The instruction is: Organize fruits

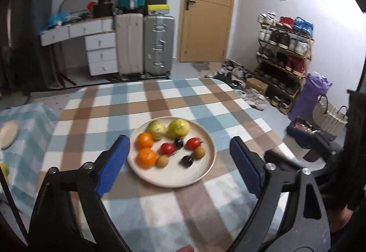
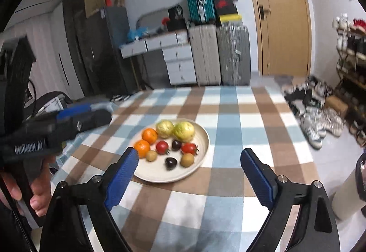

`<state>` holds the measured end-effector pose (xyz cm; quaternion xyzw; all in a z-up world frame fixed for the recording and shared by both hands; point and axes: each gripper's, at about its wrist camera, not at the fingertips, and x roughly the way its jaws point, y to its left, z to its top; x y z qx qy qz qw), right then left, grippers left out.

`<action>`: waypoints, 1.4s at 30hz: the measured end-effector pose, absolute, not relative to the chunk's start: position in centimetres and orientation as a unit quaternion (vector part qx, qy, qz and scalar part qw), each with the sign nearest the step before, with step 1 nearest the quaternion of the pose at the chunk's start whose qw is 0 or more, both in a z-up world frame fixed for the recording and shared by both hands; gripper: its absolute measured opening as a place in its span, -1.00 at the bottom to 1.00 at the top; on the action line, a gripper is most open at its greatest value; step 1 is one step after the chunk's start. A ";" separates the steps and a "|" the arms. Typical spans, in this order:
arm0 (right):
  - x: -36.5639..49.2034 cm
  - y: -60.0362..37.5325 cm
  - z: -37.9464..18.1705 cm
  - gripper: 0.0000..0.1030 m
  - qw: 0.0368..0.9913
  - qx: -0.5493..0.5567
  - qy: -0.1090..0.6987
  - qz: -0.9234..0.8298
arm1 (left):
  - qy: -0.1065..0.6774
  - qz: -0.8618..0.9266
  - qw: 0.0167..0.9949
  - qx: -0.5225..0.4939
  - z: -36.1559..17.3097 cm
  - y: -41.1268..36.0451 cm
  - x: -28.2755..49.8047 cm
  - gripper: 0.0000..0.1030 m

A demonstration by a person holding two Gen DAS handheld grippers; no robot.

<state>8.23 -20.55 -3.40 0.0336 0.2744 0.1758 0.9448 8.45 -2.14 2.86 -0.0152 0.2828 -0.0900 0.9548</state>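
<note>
A cream plate [image 1: 178, 177] sits on the checked tablecloth and holds two oranges [image 1: 146, 157], two green-yellow apples [image 1: 178, 127], two red tomatoes [image 1: 167, 148], two brown kiwis [image 1: 198, 152] and two dark plums [image 1: 186, 160]. The plate also shows in the right wrist view [image 2: 157, 174]. My left gripper [image 1: 179, 156] is open and empty, hovering above the plate's near side. My right gripper [image 2: 188, 160] is open and empty, above the plate's near edge. The left gripper [image 2: 84, 117] shows from the side in the right wrist view, held in a hand.
A second cream plate [image 1: 8, 134] lies on a lower cloth-covered surface at far left, with a yellow-green fruit [image 1: 4, 169] near it. Suitcases [image 1: 157, 44], white drawers [image 1: 100, 53] and a door stand behind the table. A shoe rack [image 1: 283, 62] and baskets are at the right.
</note>
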 end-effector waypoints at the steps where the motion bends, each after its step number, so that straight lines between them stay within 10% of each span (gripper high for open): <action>1: 7.5 -20.5 -3.1 0.96 0.947 0.036 0.265 0.177 | 0.276 -0.081 0.958 -0.021 3.1 -1.5 7.2 0.90; 42: 1.4 -18.6 -3.3 0.99 0.948 0.019 0.245 0.202 | 0.214 -0.019 0.976 -0.025 1.0 0.9 -0.1 0.99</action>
